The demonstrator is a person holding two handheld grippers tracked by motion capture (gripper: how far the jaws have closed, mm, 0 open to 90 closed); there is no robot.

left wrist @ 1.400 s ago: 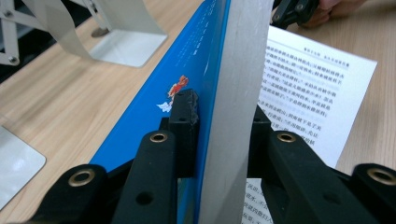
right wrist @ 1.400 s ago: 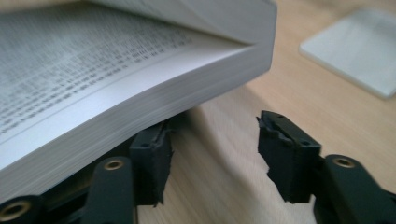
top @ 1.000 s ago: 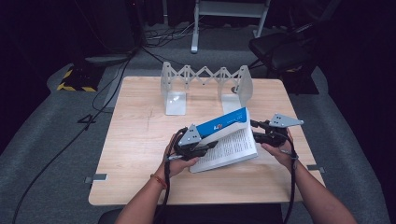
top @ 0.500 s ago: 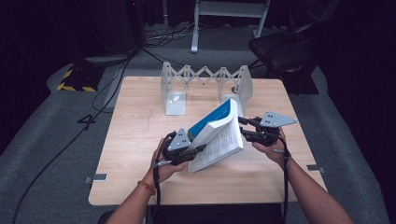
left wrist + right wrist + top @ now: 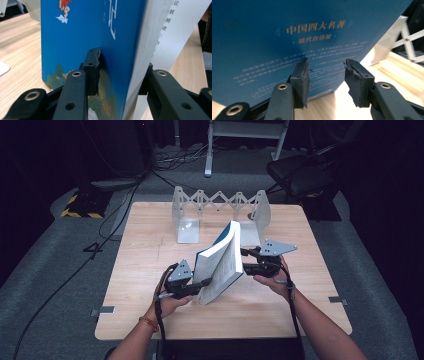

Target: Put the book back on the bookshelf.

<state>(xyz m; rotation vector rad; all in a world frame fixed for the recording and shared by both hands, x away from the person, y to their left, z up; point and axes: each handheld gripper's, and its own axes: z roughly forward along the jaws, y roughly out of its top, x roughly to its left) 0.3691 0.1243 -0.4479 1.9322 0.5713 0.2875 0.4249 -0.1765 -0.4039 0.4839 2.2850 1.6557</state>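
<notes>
Blue-covered and thick, the book (image 5: 220,262) stands nearly upright on the wooden table (image 5: 145,250), tilted, between the two grippers and in front of the grey folding rack (image 5: 220,212). From the high view its white page block faces the camera.

At its left, the left gripper (image 5: 200,284) has the book's lower edge between its jaws. The left gripper view gives what the high view cannot: one pad presses flat on the blue front cover (image 5: 82,37) with its cartoon figure and painted hills, the other jaw sits behind the pages (a loose printed page (image 5: 172,32) fans out past it). The jaws have just been opening a little, yet they are clamped on the book.

At the right, the right gripper (image 5: 243,261) sits against the book's far side. Its own view shows the back cover (image 5: 287,45) with gold and white lettering close ahead of both pads. These jaws stand apart, having just been opening, with nothing between them; whether a tip touches the cover I cannot tell.
</notes>
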